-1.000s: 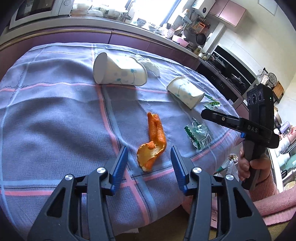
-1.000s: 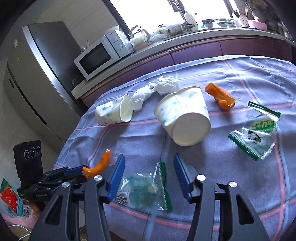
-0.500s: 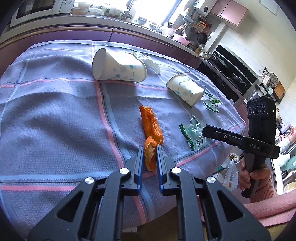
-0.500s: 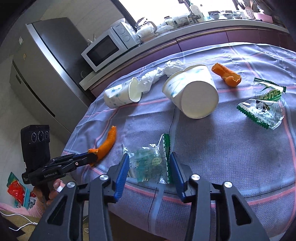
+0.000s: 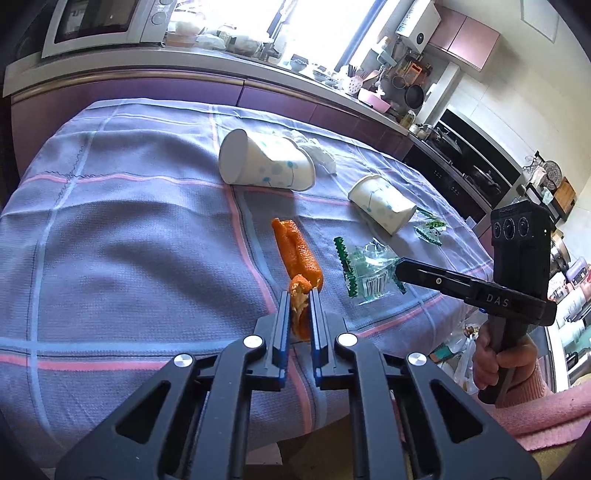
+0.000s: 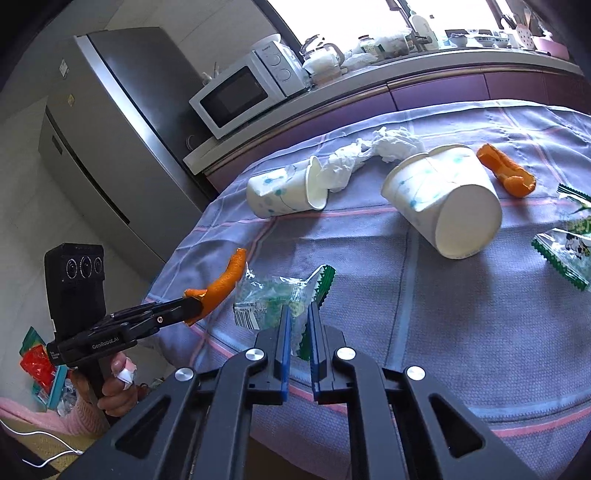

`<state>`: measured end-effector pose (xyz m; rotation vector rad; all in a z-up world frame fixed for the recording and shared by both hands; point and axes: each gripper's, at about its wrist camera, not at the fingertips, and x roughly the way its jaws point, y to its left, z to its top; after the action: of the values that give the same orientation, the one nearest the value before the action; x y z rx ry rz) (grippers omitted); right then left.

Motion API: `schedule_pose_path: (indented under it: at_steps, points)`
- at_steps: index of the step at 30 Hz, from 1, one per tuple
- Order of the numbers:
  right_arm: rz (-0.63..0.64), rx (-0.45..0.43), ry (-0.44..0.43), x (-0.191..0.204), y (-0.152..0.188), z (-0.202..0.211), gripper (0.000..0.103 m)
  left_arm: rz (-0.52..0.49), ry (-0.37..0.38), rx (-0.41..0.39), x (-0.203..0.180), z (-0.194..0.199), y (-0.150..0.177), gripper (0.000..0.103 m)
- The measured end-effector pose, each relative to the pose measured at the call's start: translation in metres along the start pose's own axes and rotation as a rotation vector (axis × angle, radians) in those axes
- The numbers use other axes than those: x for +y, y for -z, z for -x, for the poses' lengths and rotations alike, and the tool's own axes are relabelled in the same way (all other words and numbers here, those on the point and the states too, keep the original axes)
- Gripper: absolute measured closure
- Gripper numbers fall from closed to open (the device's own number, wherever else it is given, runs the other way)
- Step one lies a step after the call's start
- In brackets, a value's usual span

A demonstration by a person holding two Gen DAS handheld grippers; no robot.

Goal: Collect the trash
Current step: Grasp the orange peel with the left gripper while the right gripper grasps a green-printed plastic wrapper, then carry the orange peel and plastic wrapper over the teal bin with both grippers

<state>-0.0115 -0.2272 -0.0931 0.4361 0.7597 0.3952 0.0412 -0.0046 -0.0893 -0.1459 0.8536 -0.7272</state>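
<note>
Orange peel now pinched in left tool, lower centre; clear snack wrapper just clamped by right tool. Both off worktop edge next; cups remaining.

It was a home kitchen: a microwave sat on a long counter, a steel fridge stood far left, a stove far right, crockery crowded the bright window.

A bright window lights the purple kitchen counter, a microwave and a steel fridge.
</note>
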Motion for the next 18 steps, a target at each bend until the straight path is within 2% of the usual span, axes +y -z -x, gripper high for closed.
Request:
schedule_pose_path:
  at_steps: [9,18]
  points:
    - [0.032,-0.001,-0.081,0.024,-0.017,-0.023,0.095,0.034,-0.083,-0.057,0.02,0.032,-0.001,0.093]
    - [0.071,0.018,-0.139,0.049,-0.028,-0.047,0.095,0.069,-0.135,-0.106,0.036,0.06,0.003,0.093]
